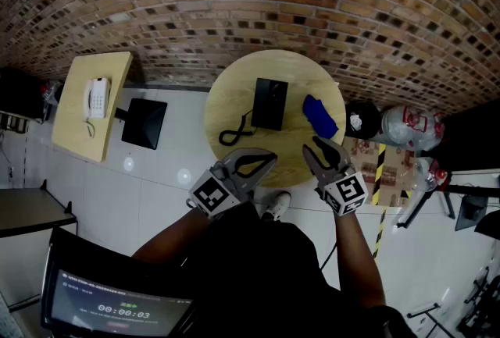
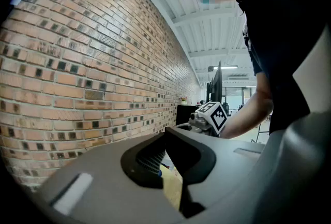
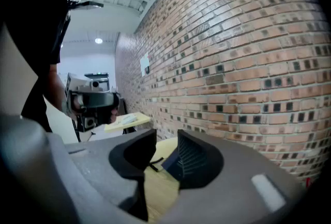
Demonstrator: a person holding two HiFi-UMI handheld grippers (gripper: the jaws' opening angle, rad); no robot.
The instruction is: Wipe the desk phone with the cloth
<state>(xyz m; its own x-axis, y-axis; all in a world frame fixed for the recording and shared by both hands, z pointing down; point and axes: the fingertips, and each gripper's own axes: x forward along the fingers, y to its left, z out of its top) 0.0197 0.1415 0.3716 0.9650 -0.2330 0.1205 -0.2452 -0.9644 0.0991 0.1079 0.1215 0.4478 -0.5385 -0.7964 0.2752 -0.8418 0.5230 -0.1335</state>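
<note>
A black desk phone [image 1: 270, 104] lies on the round wooden table [image 1: 234, 94], and its cord [image 1: 234, 132] curls off to the left. To the phone's right lies a crumpled blue cloth [image 1: 319, 115]. Both grippers hover at the table's near edge, apart from phone and cloth. My left gripper [image 1: 266, 157] [image 2: 165, 135] has its tips together with nothing in them. My right gripper [image 1: 326, 147] [image 3: 166, 137] is just below the cloth. It stands open with a small gap, and only the tabletop [image 3: 160, 192] shows between the jaws.
A brick wall runs behind the table. At the left, a square wooden side table [image 1: 74, 126] carries a white phone [image 1: 98, 98], with a black item [image 1: 144, 122] on the floor beside it. A bin [image 1: 363, 119] and plastic bags [image 1: 410, 126] crowd the right. A monitor [image 1: 117, 305] is at the lower left.
</note>
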